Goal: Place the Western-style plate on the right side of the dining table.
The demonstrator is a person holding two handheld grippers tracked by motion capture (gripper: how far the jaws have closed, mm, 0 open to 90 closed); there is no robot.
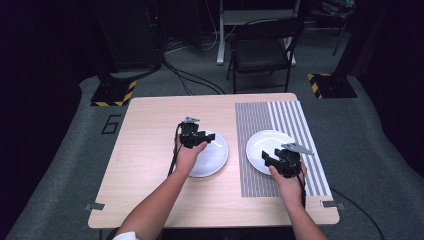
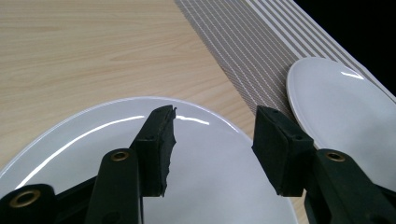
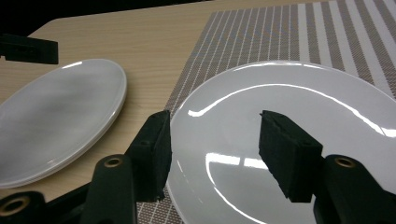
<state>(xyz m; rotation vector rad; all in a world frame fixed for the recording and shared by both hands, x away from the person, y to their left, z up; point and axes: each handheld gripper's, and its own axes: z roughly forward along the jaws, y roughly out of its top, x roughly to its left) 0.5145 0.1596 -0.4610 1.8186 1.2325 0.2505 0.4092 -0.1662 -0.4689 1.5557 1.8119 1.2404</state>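
I am working over a pale wooden table [image 1: 150,150] with a grey-and-white striped placemat [image 1: 260,120] laid on its right half. Two white plates are the things in hand. The right plate [image 1: 262,145] sits on the placemat; the left plate [image 1: 212,160] sits on bare wood just beside the mat's edge, the two plates near each other but apart.

My left gripper [image 1: 207,137] hangs over the left plate, and my right gripper [image 1: 267,159] over the near left part of the right plate. Both sets of jaws stand partly open with nothing between the pads; neither has hold of a plate.

As I judge it, the step is to take a plate by its rim. To do that well I would come in low at the edge, one pad under the lip and one above, and close squarely, since a glazed rim looks slippery and a shallow bite could let it tilt out.

The left gripper view puts the left plate [image 2: 93,140] under its jaws, the right plate [image 2: 341,107] farther off. The right gripper view shows the left plate [image 3: 56,116] apparently raised at one side, with doubled edge lines that may mean stacked plates; the high view cannot settle that.
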